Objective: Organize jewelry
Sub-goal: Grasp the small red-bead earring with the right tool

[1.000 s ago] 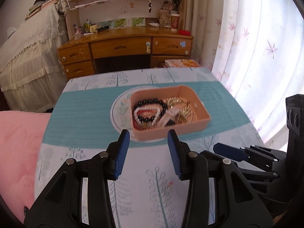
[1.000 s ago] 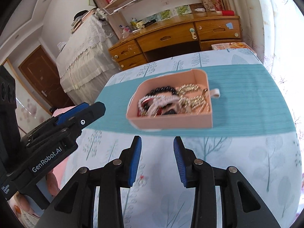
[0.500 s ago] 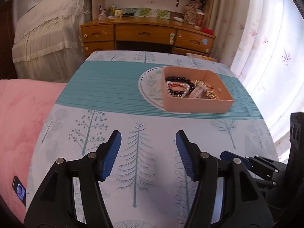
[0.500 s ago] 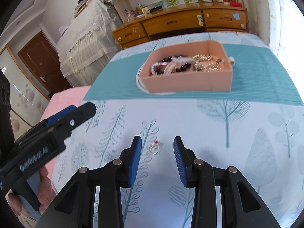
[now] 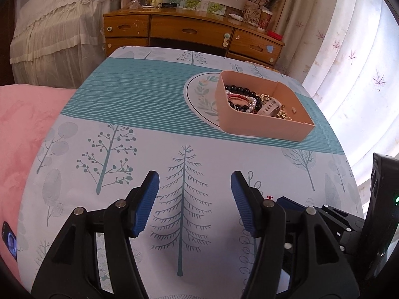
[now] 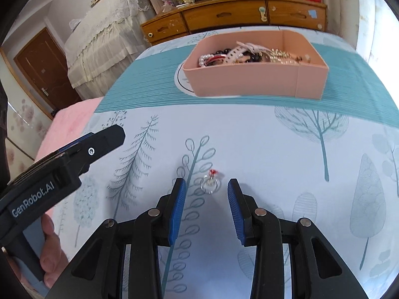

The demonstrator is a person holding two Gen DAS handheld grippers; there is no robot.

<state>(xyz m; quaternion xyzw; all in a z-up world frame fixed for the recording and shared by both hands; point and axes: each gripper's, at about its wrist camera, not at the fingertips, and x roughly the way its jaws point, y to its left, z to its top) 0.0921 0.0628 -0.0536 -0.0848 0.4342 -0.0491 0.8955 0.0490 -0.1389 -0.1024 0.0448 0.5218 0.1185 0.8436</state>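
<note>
Both grippers tilt down over the tablecloth (image 6: 286,137). The right gripper (image 6: 206,199) hangs with jaws apart, a small ring (image 6: 210,183) lying just ahead, untouched. The left gripper (image 5: 194,199), just widened, holds nothing. The jewelry box (image 6: 249,79) sits well beyond, possibly on a plate (image 5: 199,94). Open cloth lies all around.
</note>
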